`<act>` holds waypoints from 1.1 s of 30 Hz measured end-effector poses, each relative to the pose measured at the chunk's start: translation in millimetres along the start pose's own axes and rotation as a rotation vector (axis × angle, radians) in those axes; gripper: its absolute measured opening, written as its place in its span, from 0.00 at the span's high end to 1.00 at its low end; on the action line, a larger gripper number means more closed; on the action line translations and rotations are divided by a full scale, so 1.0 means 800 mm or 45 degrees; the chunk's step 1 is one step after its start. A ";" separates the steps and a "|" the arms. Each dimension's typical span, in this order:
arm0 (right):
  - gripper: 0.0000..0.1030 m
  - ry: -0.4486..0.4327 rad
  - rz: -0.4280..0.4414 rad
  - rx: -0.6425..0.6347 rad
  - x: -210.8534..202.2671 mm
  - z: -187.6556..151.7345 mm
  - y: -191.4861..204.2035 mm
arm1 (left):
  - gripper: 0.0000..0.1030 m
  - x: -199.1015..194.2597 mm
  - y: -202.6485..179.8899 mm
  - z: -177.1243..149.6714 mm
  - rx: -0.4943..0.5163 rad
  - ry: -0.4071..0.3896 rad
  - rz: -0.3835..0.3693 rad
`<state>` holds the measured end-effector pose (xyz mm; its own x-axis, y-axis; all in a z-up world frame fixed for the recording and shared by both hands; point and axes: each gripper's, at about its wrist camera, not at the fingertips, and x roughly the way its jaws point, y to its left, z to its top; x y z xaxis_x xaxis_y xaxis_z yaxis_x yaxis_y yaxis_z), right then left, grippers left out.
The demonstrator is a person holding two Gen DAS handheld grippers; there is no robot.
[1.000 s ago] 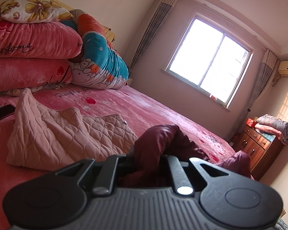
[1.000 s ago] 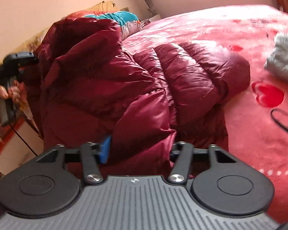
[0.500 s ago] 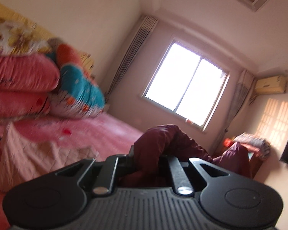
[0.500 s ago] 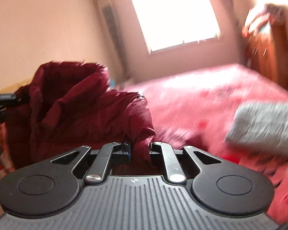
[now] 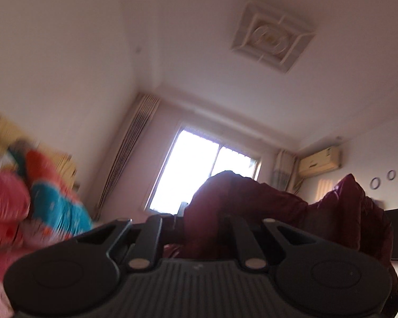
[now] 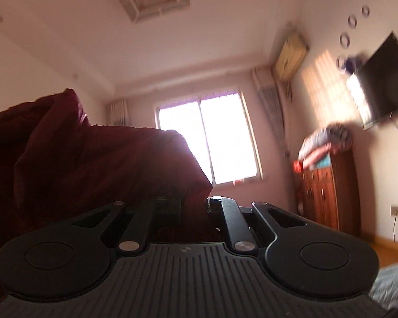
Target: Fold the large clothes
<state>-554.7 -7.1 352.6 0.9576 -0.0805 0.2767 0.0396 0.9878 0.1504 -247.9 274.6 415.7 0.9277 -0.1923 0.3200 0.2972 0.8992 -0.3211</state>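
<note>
Left gripper [image 5: 196, 218] and right gripper [image 6: 195, 206] each pinch a fold of the dark maroon quilted puffer jacket [image 6: 92, 164], both tilted upward, jacket bunched up between them against the bright window [image 6: 207, 137], wooden dresser [image 6: 329, 190] far right.

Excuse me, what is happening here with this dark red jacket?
A person holds a gripper in each hand. The left gripper and the right gripper each have their jaws shut on the dark red puffer jacket, which hangs between them in the air. Both cameras point up toward the window and ceiling. No fold is visible yet.
</note>
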 end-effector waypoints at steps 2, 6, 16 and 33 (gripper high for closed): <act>0.89 -0.069 -0.007 -0.008 -0.009 0.024 0.001 | 0.92 -0.007 -0.012 0.019 0.024 -0.046 -0.031; 0.89 -0.197 -0.031 -0.011 -0.022 0.063 -0.004 | 0.90 -0.013 -0.033 0.048 0.035 -0.094 -0.097; 0.88 -0.133 -0.119 -0.052 0.043 0.069 -0.043 | 0.85 0.081 -0.037 -0.005 0.078 0.169 -0.020; 0.88 0.503 -0.295 -0.089 0.316 -0.201 -0.149 | 0.83 0.334 0.092 -0.330 0.198 0.730 0.318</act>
<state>-271.2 -123.9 251.8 0.9561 -0.2567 -0.1414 0.2715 0.9575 0.0977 81.1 185.6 242.5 0.9509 -0.1111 -0.2887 0.0607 0.9822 -0.1779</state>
